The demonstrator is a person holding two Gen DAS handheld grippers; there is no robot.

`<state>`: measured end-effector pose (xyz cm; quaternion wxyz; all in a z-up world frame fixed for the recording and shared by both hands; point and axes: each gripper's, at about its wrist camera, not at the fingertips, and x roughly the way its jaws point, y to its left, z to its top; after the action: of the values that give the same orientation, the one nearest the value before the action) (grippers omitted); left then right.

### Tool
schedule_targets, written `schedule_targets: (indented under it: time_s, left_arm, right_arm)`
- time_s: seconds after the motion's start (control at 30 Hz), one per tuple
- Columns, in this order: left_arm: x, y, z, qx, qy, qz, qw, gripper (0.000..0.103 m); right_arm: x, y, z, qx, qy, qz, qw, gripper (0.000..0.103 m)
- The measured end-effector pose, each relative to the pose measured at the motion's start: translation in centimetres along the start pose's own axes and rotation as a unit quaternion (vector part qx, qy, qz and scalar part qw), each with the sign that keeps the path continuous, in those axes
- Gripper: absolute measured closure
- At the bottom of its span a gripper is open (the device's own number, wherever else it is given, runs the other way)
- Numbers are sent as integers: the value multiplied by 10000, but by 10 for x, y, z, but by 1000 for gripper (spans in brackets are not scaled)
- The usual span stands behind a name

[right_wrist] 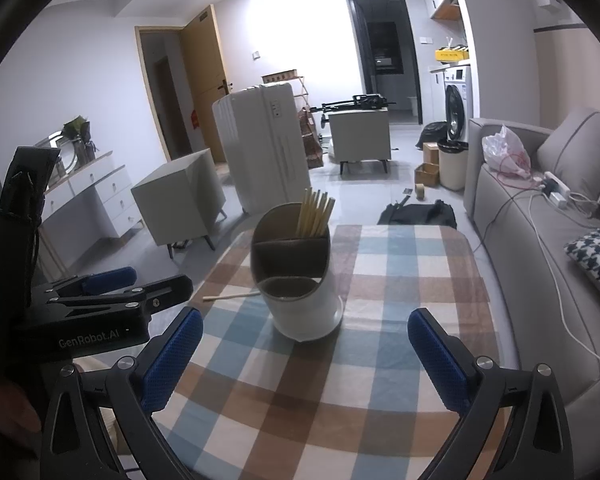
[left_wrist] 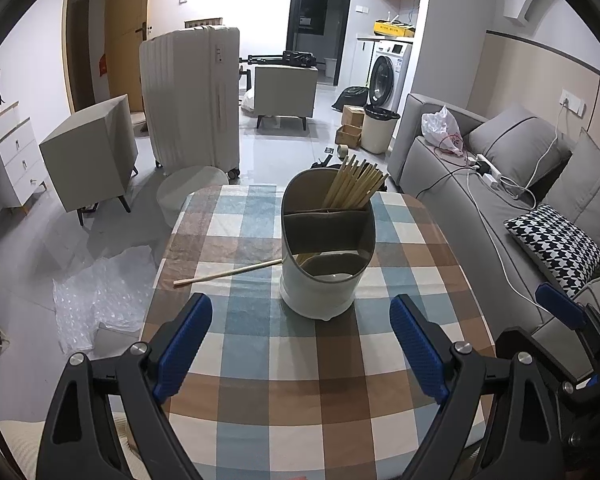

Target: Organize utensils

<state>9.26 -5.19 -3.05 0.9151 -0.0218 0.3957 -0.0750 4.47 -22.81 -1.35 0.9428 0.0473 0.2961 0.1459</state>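
A white utensil holder (left_wrist: 320,268) stands upright near the middle of a bench (left_wrist: 260,380) covered with a blue, brown and white checked cloth. A bundle of wooden chopsticks (left_wrist: 354,184) leans in its far right compartment — the other compartments look empty from here. One more chopstick (left_wrist: 228,273) lies flat on the cloth just left of the holder, its near end pointing toward the bench's left edge and its far end close to the holder's side.

The left gripper (left_wrist: 300,344) hangs over the near part of the bench, its blue fingers (left_wrist: 184,344) spread wide with nothing between them. The right gripper (right_wrist: 304,358) hangs beside it in the same way — fingers (right_wrist: 440,356) wide apart, holding nothing. Both point toward the holder and neither touches it or the loose chopstick.

Beyond the bench stand a white suitcase (left_wrist: 190,100) and pale cabinets; a grey sofa (left_wrist: 500,184) with cushions and cables runs along the right, and a washing machine (left_wrist: 386,70) sits at the back.
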Motion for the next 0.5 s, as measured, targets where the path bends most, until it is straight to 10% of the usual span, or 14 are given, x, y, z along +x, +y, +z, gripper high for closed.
schedule_targets:
  time_s: [0.5]
  left_arm:
    - [3, 1, 1, -58, 23, 20, 10000, 16]
  right_arm:
    - [0, 0, 0, -2, 2, -2, 10000, 0]
